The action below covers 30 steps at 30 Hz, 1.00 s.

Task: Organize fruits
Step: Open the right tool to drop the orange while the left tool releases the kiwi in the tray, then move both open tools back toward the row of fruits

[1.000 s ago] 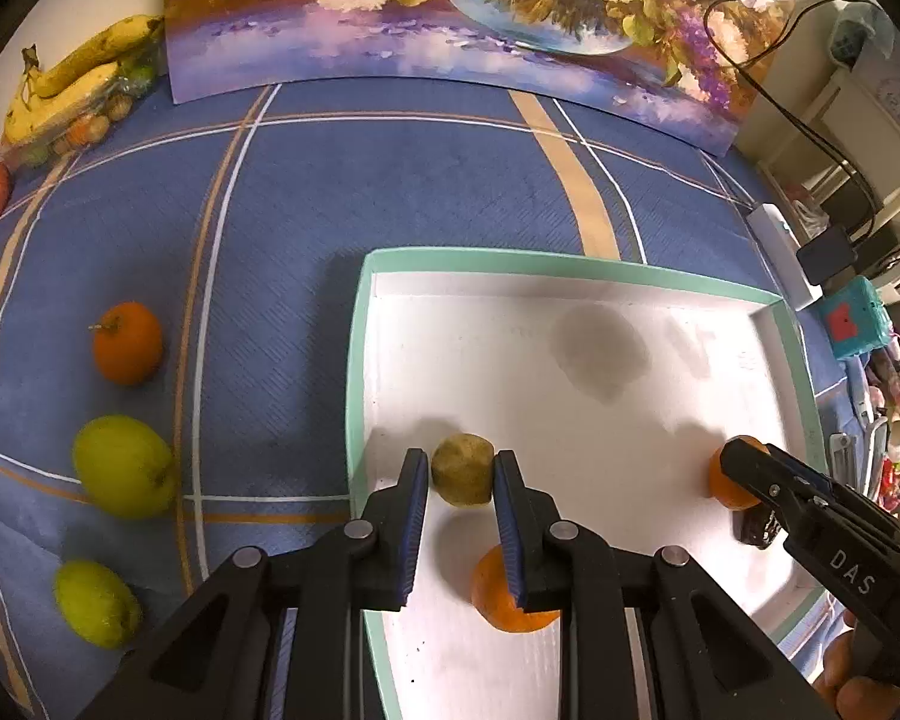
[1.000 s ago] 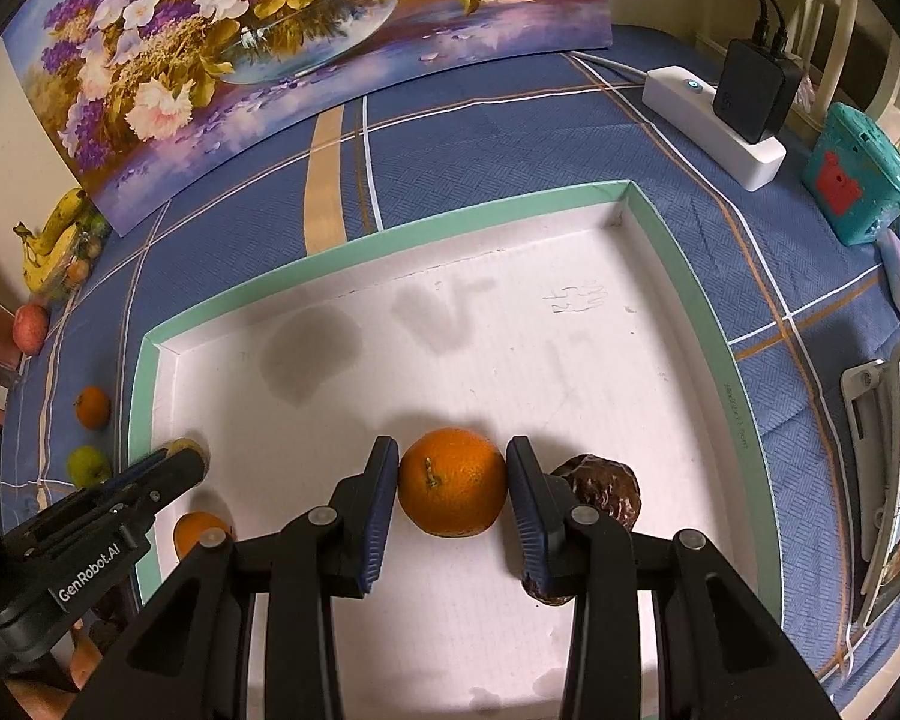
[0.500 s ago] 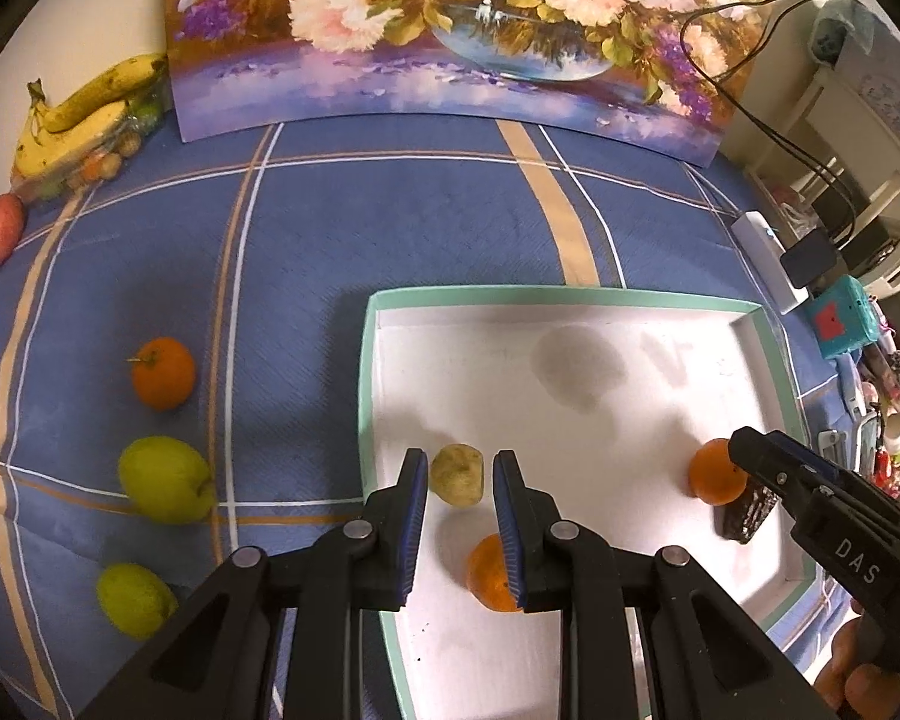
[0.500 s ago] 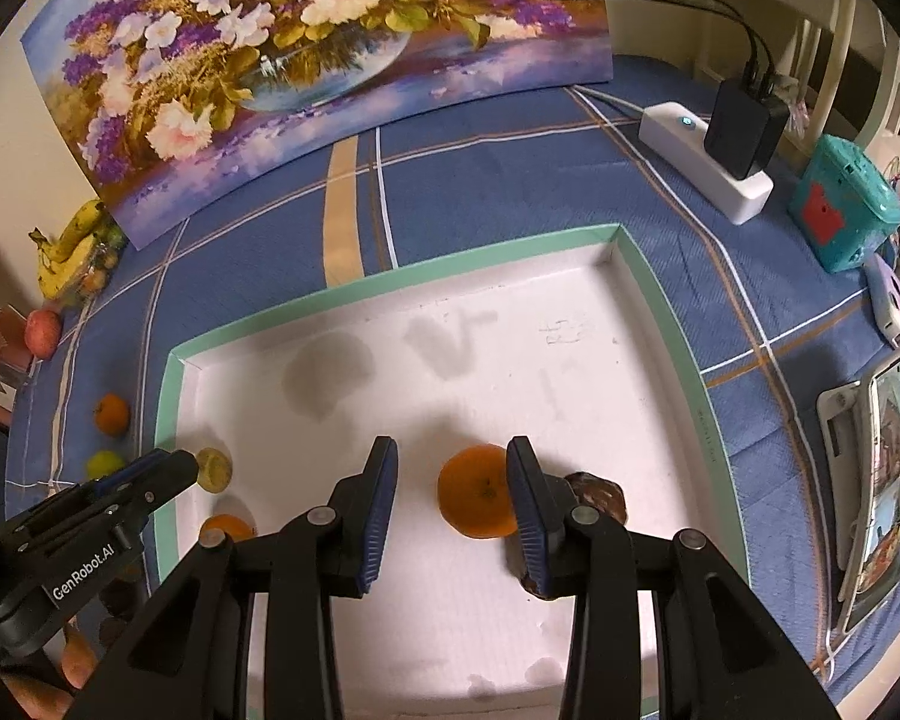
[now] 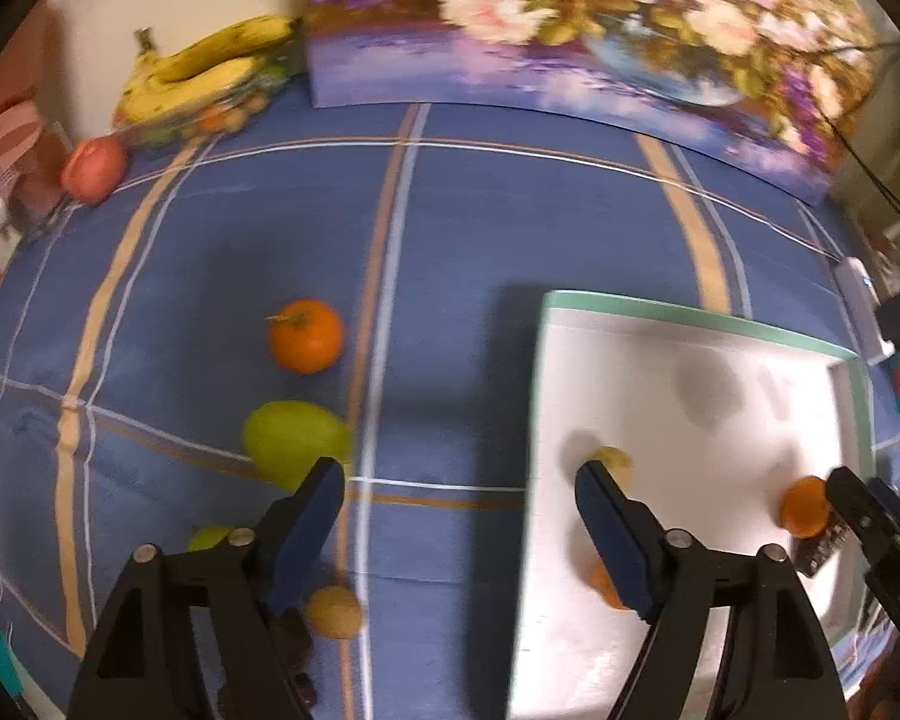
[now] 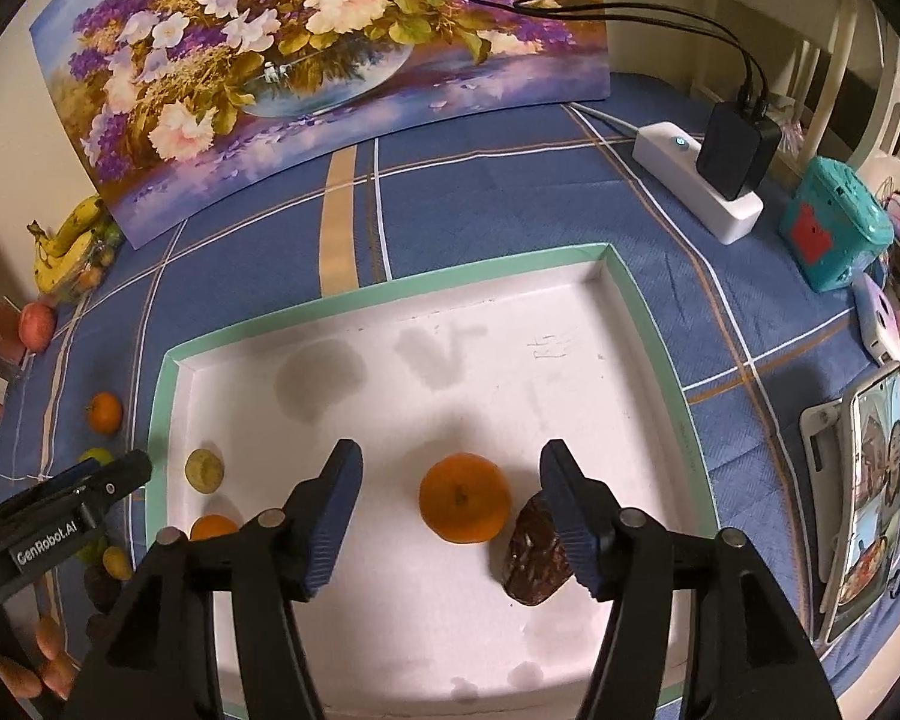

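Left wrist view: my left gripper (image 5: pixel 456 510) is spread wide and empty, over the tray's left rim and the blue checked tablecloth (image 5: pixel 450 228).
Loose fruit: round orange (image 5: pixel 306 336), green pear-shaped fruit (image 5: pixel 294 444) and small tan fruit (image 5: pixel 333 611) lie on the cloth.
Tray: white cardboard tray with mint-green rim (image 6: pixel 384 294) holds a large orange (image 6: pixel 465 498), dark brown fruit (image 6: pixel 534 561) and yellowish fruit (image 6: pixel 204 471).
Right gripper (image 6: pixel 450 510): wide, empty, above the large orange.
Risk: I judge round fruit may roll if nudged off-centre; this blurred view could spoil my aim.
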{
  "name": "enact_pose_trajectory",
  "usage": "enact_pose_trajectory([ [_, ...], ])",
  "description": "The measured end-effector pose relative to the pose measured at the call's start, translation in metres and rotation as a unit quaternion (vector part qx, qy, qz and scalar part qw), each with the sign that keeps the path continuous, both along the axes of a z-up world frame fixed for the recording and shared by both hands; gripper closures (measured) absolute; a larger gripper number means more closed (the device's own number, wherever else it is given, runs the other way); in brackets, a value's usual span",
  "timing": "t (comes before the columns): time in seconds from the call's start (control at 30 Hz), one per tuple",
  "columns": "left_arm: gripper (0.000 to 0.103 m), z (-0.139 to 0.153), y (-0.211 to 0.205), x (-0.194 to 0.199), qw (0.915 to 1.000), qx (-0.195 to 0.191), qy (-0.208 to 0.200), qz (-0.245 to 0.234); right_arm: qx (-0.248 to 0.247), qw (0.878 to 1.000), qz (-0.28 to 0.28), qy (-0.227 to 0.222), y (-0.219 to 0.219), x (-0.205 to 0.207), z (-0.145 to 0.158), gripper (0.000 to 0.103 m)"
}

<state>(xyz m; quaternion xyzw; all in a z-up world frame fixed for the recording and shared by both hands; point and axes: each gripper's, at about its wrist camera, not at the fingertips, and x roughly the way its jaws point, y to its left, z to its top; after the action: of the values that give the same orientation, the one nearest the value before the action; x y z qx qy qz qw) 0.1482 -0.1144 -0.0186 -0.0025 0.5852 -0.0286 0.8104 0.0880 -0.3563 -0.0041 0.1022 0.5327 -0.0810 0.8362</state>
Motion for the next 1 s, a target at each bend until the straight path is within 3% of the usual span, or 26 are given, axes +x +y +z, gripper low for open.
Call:
enact_pose_trajectory([
  [0.17,0.007,0.001,0.013,-0.002,0.9998,0.012,-0.004,0.018,-0.011,1.0,0.007,-0.003,0.002,0.001,0.0,0.023],
  [0.37,0.0,0.009,0.024,-0.002,0.9993,0.019,-0.015,0.03,-0.021,1.0,0.014,-0.004,0.005,0.001,0.001,0.013],
  [0.63,0.0,0.013,0.04,-0.009,0.9988,0.019,-0.018,0.042,-0.028,0.999,0.024,-0.002,0.013,-0.002,0.003,0.011],
  [1.0,0.0,0.029,0.088,-0.02,0.9947,-0.015,-0.054,0.086,-0.021,0.999,0.021,-0.039,0.026,-0.01,0.022,0.01],
])
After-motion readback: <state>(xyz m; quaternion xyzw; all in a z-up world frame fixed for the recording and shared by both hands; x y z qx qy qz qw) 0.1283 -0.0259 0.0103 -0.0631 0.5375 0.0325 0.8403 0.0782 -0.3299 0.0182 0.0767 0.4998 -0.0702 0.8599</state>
